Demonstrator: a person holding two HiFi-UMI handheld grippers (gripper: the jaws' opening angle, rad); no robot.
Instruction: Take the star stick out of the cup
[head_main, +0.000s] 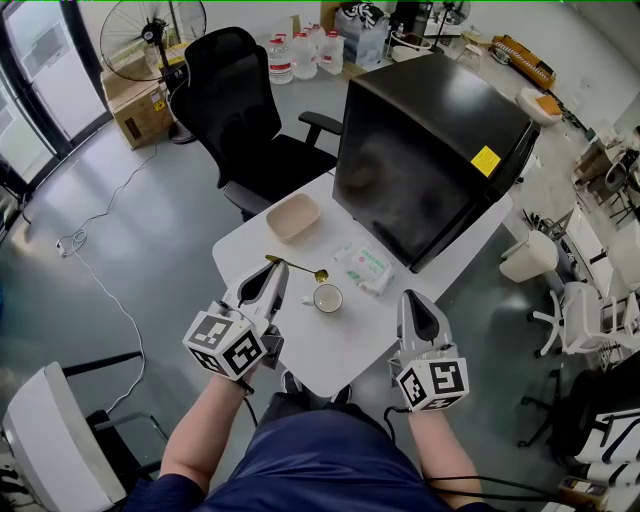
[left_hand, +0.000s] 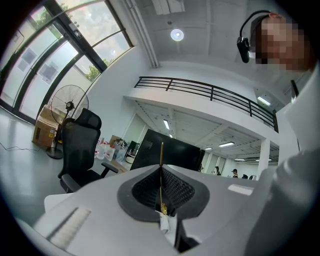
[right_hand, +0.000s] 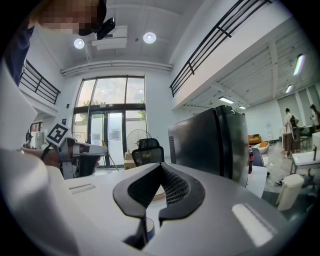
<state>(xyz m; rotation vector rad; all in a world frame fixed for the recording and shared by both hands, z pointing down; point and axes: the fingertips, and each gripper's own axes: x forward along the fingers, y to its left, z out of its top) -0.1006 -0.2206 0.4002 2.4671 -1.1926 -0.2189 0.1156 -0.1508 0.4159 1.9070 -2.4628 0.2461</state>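
A white cup stands near the middle of the white table. The thin gold star stick is out of the cup and hangs in the air just up-left of its rim, lying crosswise. My left gripper is shut on it. In the left gripper view the stick stands straight up between the closed jaws of the left gripper. My right gripper hovers to the right of the cup, shut with nothing in it. In the right gripper view the right gripper has its pads together.
A beige bowl and a packet of wipes lie on the table beyond the cup. A big black cabinet fills the table's far right. A black office chair stands behind the table's far-left side.
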